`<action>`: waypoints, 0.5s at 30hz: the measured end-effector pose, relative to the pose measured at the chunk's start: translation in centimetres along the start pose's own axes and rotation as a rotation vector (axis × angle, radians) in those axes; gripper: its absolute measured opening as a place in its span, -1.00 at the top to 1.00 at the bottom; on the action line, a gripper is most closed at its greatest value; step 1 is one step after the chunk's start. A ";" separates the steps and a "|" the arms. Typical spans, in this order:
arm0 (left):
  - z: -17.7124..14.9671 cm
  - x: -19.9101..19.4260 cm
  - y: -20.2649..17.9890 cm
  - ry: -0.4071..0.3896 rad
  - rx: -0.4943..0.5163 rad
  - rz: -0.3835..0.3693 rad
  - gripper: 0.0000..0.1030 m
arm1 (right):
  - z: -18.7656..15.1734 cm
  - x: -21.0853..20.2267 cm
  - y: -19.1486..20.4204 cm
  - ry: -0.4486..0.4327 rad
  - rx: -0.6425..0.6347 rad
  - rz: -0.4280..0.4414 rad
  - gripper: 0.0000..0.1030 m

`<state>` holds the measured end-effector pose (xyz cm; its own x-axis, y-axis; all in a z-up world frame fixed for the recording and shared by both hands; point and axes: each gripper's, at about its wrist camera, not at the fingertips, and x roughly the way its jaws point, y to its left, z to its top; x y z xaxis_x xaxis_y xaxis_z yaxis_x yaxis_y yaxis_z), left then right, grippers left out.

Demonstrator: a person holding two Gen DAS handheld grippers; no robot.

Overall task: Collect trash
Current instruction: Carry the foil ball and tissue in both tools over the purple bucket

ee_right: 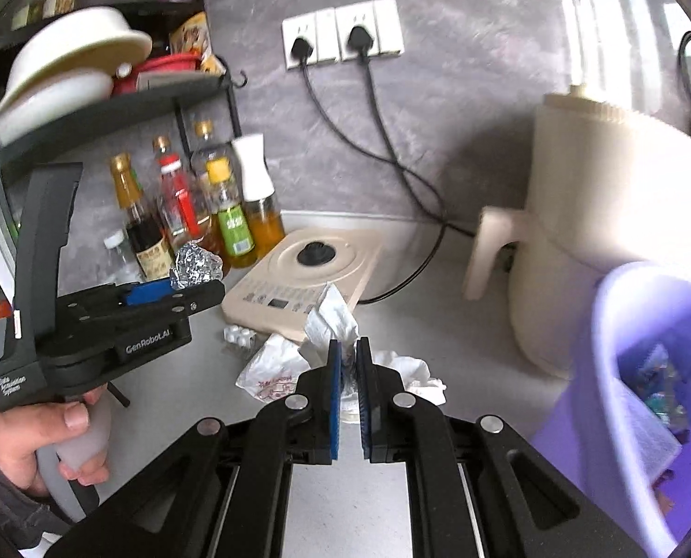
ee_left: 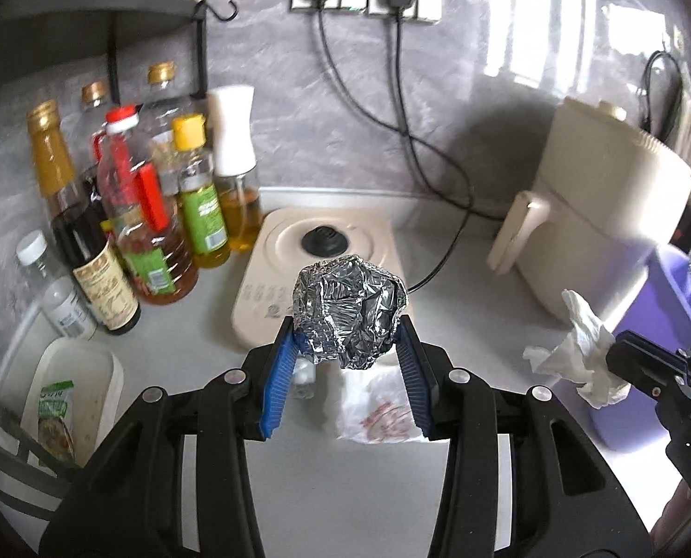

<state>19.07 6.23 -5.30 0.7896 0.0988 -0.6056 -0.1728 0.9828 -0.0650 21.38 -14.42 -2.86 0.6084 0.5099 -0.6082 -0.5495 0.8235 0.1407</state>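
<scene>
Foil ball point(ee_left: 349, 309) sits clamped between the blue pads of the left hand-held gripper point(ee_left: 348, 342), raised above the bench point(ee_left: 196, 325). Crumpled tissue point(ee_right: 329, 321) is pinched in the nearly closed right hand-held gripper point(ee_right: 349, 355), near the purple bin point(ee_right: 624, 372). A plastic bag point(ee_right: 271, 372) lies on the bench below.

Left gripper point(ee_left: 350, 339) raised off the worktop, blue pads clamped on a foil ball point(ee_left: 349, 309), right gripper point(ee_right: 349, 348) pinched on a crumpled tissue point(ee_right: 329, 321), hand point(ee_right: 34, 437) wrapped around the left grip
</scene>
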 end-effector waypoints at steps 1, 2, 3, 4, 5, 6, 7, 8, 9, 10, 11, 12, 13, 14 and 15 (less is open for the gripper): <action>0.3 -0.3 -0.4 -0.007 0.008 -0.012 0.17 | 0.1 -0.4 -0.1 -0.006 0.002 -0.005 0.86; 0.4 -0.5 -0.7 -0.013 0.016 -0.020 0.16 | 0.3 -1.0 -0.3 -0.016 0.005 -0.010 0.86; 0.6 -0.7 -1.1 -0.018 0.024 -0.029 0.16 | 0.5 -1.5 -0.4 -0.026 0.009 -0.016 0.86; 0.9 -1.0 -1.5 -0.024 0.032 -0.039 0.16 | 0.7 -2.1 -0.7 -0.039 0.016 -0.023 0.86; 1.1 -1.2 -1.9 -0.030 0.037 -0.048 0.16 | 0.9 -2.6 -0.9 -0.048 0.023 -0.029 0.86; 1.3 -1.4 -2.2 -0.035 0.040 -0.056 0.16 | 1.1 -3.0 -1.1 -0.057 0.029 -0.032 0.86; 1.7 -1.7 -2.7 -0.044 0.044 -0.068 0.16 | 1.3 -3.5 -1.4 -0.067 0.035 -0.037 0.86; 1.9 -1.8 -3.1 -0.050 0.046 -0.076 0.16 | 1.5 -3.9 -1.6 -0.075 0.038 -0.042 0.86; 2.1 -2.0 -3.5 -0.058 0.049 -0.086 0.16 | 1.7 -4.3 -1.9 -0.084 0.040 -0.046 0.86; 2.4 -2.3 -4.1 -0.066 0.053 -0.094 0.16 | 1.9 -4.7 -2.1 -0.092 0.043 -0.050 0.86; 2.5 -2.4 -4.4 -0.071 0.056 -0.100 0.16 | 2.2 -5.3 -2.5 -0.101 0.044 -0.053 0.86; 2.7 -2.6 -4.9 -0.078 0.061 -0.108 0.16 | 2.4 -5.8 -2.8 -0.110 0.043 -0.058 0.86; 3.0 -2.8 -5.6 -0.086 0.067 -0.118 0.16 | 2.5 -6.2 -3.0 -0.117 0.043 -0.062 0.86; 3.1 -2.9 -5.9 -0.090 0.070 -0.123 0.16 | 2.7 -6.7 -3.3 -0.127 0.043 -0.067 0.86; 3.3 -3.0 -6.3 -0.095 0.074 -0.130 0.16 | 2.9 -7.1 -3.6 -0.135 0.045 -0.070 0.86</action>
<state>19.69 0.20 -0.46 0.8550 -0.0191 -0.5183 -0.0245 0.9967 -0.0771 20.67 -20.32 3.20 0.7174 0.4769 -0.5079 -0.4783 0.8672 0.1386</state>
